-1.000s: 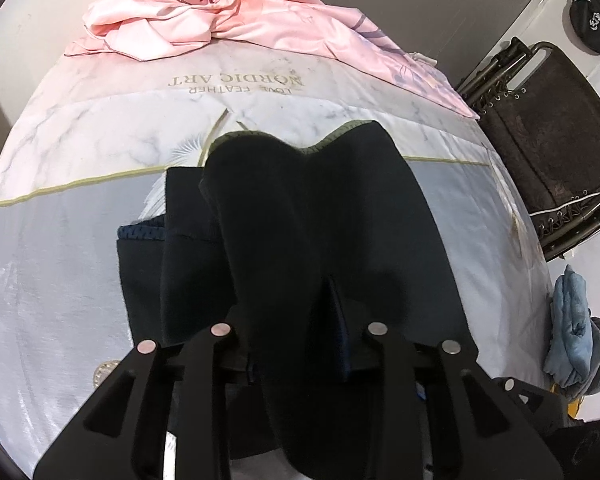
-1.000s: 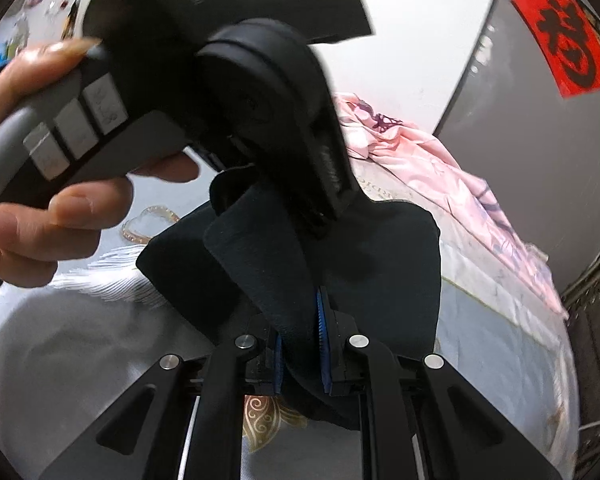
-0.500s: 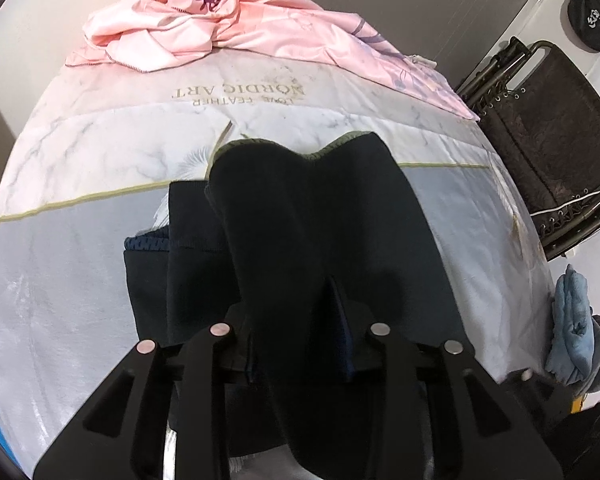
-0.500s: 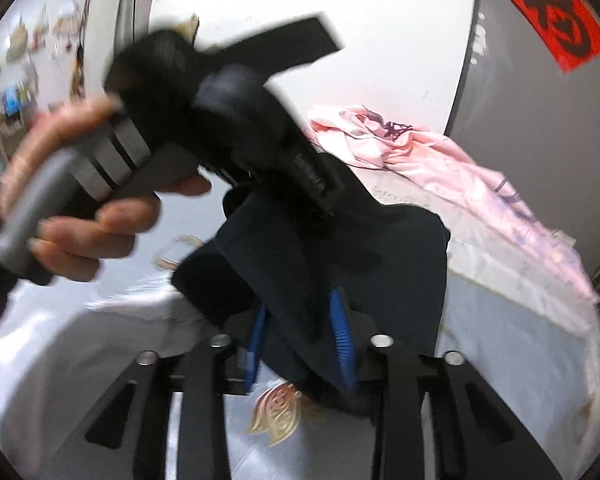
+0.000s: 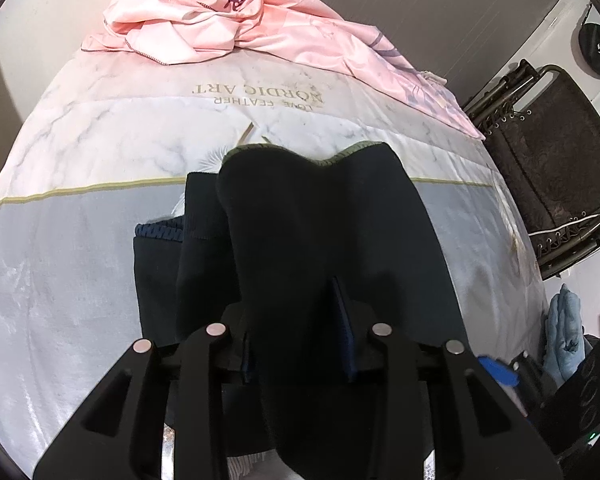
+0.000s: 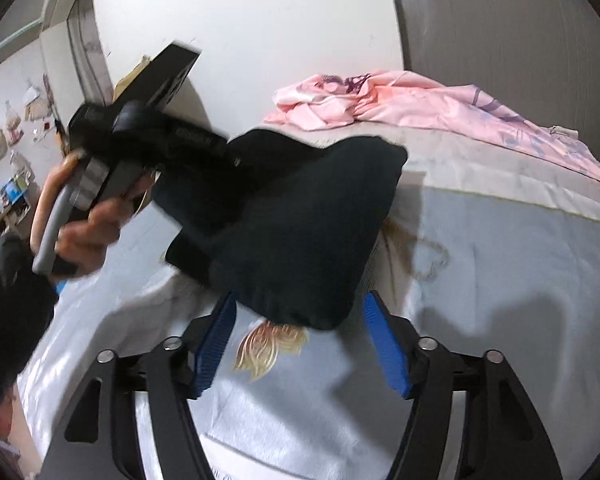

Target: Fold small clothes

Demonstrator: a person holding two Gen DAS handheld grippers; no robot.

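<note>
Dark cloth fills the middle of both views: a small black garment (image 5: 320, 240) with an olive-trimmed edge, lying partly on the bed (image 5: 60, 272) and partly lifted off it. In the left wrist view the left tongs (image 5: 296, 344) sit at the lower centre of the frame, closed narrow on a fold of the garment, which runs up between the two fingers and drapes away toward the middle of the frame. In the right wrist view the right tongs (image 6: 300, 340) stand wide at the bottom of the frame, blue pads (image 6: 384, 344) well apart, holding nothing; the garment's near corner hangs just above and between them. At the left of that view a hand (image 6: 88, 224) grips the handle of the left tool, blurred. A crumpled pink sheet (image 5: 236, 28) lies at the top of the frame on the far end of the bed, and a dark folding chair (image 5: 552, 168) stands at the right edge.
</note>
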